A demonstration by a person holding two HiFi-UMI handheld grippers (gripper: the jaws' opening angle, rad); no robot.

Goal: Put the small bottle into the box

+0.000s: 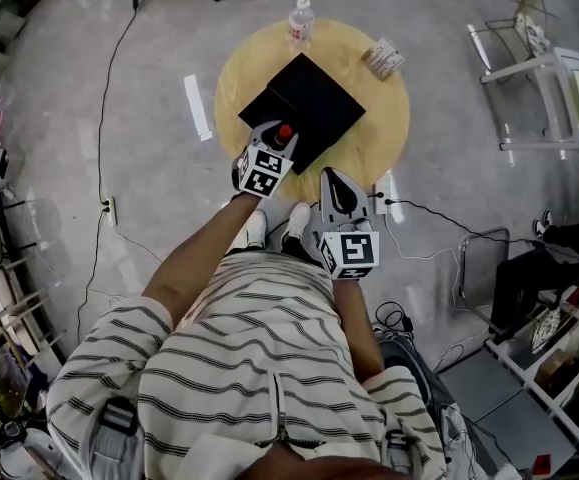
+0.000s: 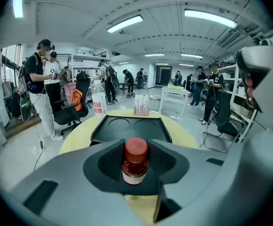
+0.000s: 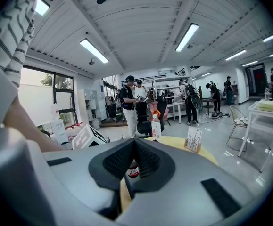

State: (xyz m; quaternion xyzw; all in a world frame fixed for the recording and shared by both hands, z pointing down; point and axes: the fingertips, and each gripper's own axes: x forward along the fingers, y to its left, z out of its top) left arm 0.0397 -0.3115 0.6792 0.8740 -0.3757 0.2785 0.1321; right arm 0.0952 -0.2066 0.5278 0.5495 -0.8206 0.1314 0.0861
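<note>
The left gripper (image 1: 282,140) is clamped on the small bottle (image 2: 135,161). The bottle stands up straight between the jaws. It has a round red cap, a dark see-through body and a pale label low down. The black box (image 2: 141,133) lies just ahead of these jaws. The right gripper (image 3: 134,149) has its jaws together, with nothing between them.

Open lab, strip lights (image 2: 125,24), shelves (image 1: 559,353)
</note>
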